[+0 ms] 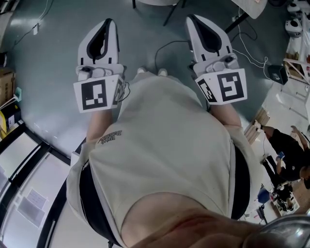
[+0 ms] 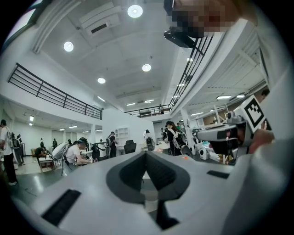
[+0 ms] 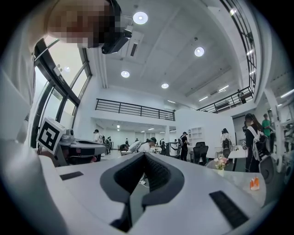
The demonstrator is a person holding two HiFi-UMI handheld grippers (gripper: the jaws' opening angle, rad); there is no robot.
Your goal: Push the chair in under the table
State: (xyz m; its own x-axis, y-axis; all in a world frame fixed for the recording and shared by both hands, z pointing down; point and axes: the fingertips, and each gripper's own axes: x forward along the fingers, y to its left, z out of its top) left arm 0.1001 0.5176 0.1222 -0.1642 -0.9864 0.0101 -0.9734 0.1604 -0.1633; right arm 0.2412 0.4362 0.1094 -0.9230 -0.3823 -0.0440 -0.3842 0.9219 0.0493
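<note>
Left hand-held gripper (image 1: 107, 23) and right hand-held gripper (image 1: 193, 19): both sets of jaws pressed together with nothing between them, both pointing level, side by side ahead of the torso.

The chair wasn't within reach in any view. The dark legs (image 1: 173, 12) at the far edge of the head view could have been its base or a table's; couldn't tell. The pale slab (image 1: 253, 6) at far right may have been the table top, also unclear. A dark office chair (image 2: 130, 146) stood far off across the hall near seated people, and nothing marked it as the target.

My read: this was the approach, with no contact made yet.

Doing the step well:
- Leave the jaws closed and use the tips as blunt pushers. No grip needed.
- Put both tips on the backrest, one on each side of its centre at matching height, so the chair doesn't swivel or veer off line.
- Line the chair up square to the table edge first, then push straight and slow.
- Watch the cable (image 1: 162, 48) lying on the grey floor (image 1: 53, 58) just beyond the shoes (image 1: 151, 71). It's a snag risk for casters or feet.
- Stop once the seat is under the table. Don't ram the backrest into the edge.
</note>
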